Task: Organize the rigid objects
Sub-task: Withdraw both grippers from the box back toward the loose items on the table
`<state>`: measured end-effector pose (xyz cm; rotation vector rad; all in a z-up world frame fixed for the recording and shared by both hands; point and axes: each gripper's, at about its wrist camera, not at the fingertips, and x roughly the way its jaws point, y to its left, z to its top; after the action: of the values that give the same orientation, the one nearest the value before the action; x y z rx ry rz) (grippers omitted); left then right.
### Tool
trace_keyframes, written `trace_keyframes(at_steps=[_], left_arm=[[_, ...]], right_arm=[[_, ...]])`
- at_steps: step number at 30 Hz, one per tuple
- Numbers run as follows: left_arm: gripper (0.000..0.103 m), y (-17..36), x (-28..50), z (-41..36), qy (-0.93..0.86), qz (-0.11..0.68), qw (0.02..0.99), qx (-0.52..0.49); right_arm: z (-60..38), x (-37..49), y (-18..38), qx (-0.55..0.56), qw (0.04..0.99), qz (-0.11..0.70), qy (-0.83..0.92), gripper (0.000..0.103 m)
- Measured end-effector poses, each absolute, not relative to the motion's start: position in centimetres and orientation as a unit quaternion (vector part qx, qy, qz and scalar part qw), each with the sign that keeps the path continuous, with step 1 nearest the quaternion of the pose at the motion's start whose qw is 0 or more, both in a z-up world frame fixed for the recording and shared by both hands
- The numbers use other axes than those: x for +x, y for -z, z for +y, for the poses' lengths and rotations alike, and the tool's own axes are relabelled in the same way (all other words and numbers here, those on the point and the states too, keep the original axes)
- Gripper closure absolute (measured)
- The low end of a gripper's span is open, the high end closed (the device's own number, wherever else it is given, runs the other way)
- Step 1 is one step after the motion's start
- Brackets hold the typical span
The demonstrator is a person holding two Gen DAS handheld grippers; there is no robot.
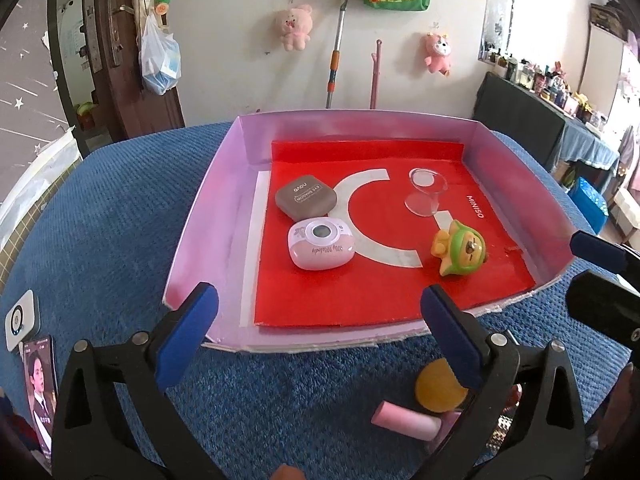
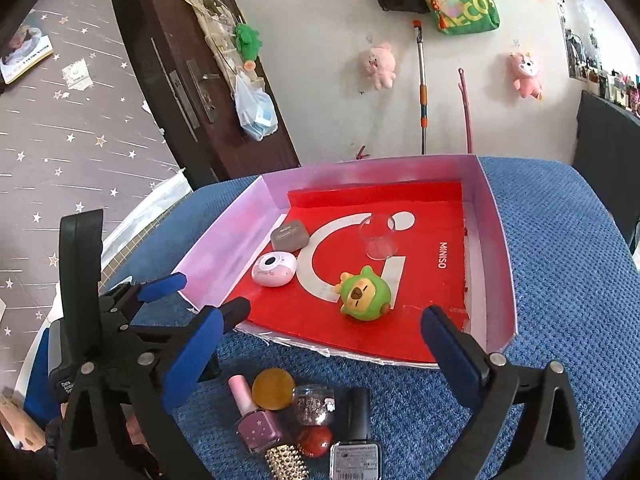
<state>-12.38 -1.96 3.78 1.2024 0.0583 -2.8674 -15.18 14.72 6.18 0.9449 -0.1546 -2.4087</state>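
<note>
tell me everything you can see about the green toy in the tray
The green toy is a small, glossy, rounded figure that looks like plastic or vinyl: a yellow-orange animal face with dark eyes and pink cheeks, wrapped in a green hood with small pointed bumps. From the left wrist view its yellow-orange feet show, and it is tipped over rather than standing. It rests on the red liner in the near right part of the pink tray, partly over the white curved logo. Neither gripper touches it, and nothing else does.
</note>
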Motion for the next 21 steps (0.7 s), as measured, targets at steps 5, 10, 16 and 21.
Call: trace_keyframes(at_steps=[5, 10, 16, 21], left_arm=[[0.000, -3.8, -11.4, -1.9, 0.923, 0.026, 0.012, 0.385], [0.000, -4.2, -10.3, -1.8, 0.925, 0.033, 0.009, 0.379], [0.000, -4.2, -8.9, -1.6, 0.929, 0.045, 0.008, 0.368], [0.000, -3.8, -8.0, -1.5, 0.930, 0.047, 0.017, 0.365]], right_arm=[[15.4, -14.2, -6.6, 0.339, 0.267, -0.059, 0.900, 0.000], [15.8, -13.0, -6.6, 0.333, 0.261, -0.058, 0.904, 0.000], [16.8, -11.1, -6.1, 0.318, 0.245, -0.066, 0.914, 0.000], [17.5, -9.7, -6.2, 0.299, 0.223, -0.058, 0.926, 0.000]])
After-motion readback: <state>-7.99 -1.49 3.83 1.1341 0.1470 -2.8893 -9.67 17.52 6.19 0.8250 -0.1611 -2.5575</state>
